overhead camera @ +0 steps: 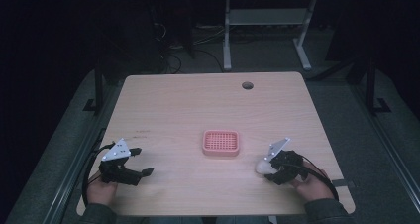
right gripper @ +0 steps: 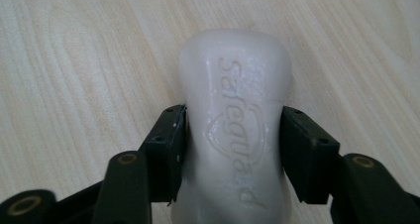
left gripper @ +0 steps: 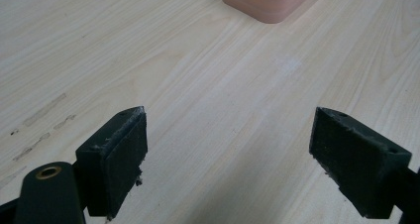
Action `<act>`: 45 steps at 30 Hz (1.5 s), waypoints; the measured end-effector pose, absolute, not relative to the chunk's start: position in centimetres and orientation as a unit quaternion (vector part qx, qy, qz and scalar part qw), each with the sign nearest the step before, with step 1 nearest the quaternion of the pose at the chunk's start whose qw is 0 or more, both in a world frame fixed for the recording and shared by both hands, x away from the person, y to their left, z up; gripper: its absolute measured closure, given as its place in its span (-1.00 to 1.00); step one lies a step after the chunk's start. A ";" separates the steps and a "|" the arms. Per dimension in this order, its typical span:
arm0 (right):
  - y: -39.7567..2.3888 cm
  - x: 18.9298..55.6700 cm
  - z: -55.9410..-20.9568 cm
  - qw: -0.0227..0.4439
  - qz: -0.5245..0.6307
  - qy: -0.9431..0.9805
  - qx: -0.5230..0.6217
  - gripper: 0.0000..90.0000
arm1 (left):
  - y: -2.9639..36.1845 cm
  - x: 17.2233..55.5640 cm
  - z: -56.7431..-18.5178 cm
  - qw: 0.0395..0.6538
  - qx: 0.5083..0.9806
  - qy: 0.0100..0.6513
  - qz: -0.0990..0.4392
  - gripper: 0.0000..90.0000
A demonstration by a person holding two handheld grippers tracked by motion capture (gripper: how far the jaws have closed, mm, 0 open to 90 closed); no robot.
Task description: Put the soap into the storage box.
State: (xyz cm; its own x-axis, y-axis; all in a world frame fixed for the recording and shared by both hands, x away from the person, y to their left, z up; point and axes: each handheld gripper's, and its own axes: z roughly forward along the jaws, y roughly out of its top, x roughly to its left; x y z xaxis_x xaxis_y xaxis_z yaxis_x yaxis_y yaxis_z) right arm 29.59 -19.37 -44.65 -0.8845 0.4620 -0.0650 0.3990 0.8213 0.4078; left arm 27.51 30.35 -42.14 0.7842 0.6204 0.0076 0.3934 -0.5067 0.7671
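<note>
- High view: the right gripper point(overhead camera: 271, 170) sits near the table's front right, its jaws closed on a white, waisted bar of soap point(overhead camera: 262, 166) that juts out ahead of them toward the table's middle.
- In the right gripper view the white bar of soap point(right gripper: 236, 125) is pinched at its narrow waist, one black pad point(right gripper: 171, 149) on each long side and both touching; the embossed lettering faces up, and the wooden table point(right gripper: 74, 85) lies close below, though I cannot tell whether the bar rests on it.
- The pink plastic soap dish with a grid top point(overhead camera: 221, 142) stands ahead and to the left of that gripper, apart from it, with bare tabletop between.
- The step in hand looks like carrying the soap to the dish. To do it well, I would keep the squeeze steady at the waist, since soap is likely slippery, hold the bar level, bring it over the grid, lower it flat and only then part the jaws.
- The left gripper point(overhead camera: 141, 167) holds nothing; its jaws stand wide apart low over the table at the front left.
- In the left gripper view the pink dish point(left gripper: 270, 1) lies well ahead and slightly right of the open jaws.
- Nothing stands in the path; the round cable hole point(overhead camera: 247, 85) lies far beyond the dish.
</note>
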 end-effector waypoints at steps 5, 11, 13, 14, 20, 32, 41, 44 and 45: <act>-19.3 29.6 -44.6 0.080 0.192 0.952 0.222 0.07 | 30.4 27.5 -42.1 0.400 0.855 0.297 0.142 -0.67; -19.1 29.7 -44.5 0.081 0.184 0.955 0.218 0.08 | 30.5 27.5 -42.1 0.399 0.856 0.296 0.144 -0.67; -18.9 29.7 -44.5 0.077 0.184 0.956 0.215 0.08 | 30.5 27.5 -42.1 0.399 0.857 0.294 0.145 -0.67; -18.8 29.7 -44.4 0.075 0.184 0.958 0.209 0.08 | 30.5 27.5 -42.1 0.399 0.856 0.294 0.145 -0.67; -18.1 29.8 -44.0 0.076 0.190 0.958 0.201 0.08 | 30.6 27.4 -42.0 0.402 0.854 0.298 0.144 -0.67; -17.1 31.0 -43.0 0.067 0.210 0.958 0.181 0.08 | 30.6 27.4 -42.0 0.404 0.853 0.299 0.142 -0.67; -16.8 32.3 -42.4 0.060 0.217 0.959 0.172 0.08 | 30.6 27.5 -42.0 0.404 0.853 0.299 0.142 -0.67; -16.8 32.7 -42.5 0.052 0.226 0.957 0.172 0.08 | 30.6 27.5 -42.0 0.404 0.853 0.298 0.143 -0.67; -16.8 32.8 -42.5 0.051 0.224 0.958 0.173 0.08 | 30.6 27.5 -42.0 0.404 0.853 0.299 0.142 -0.67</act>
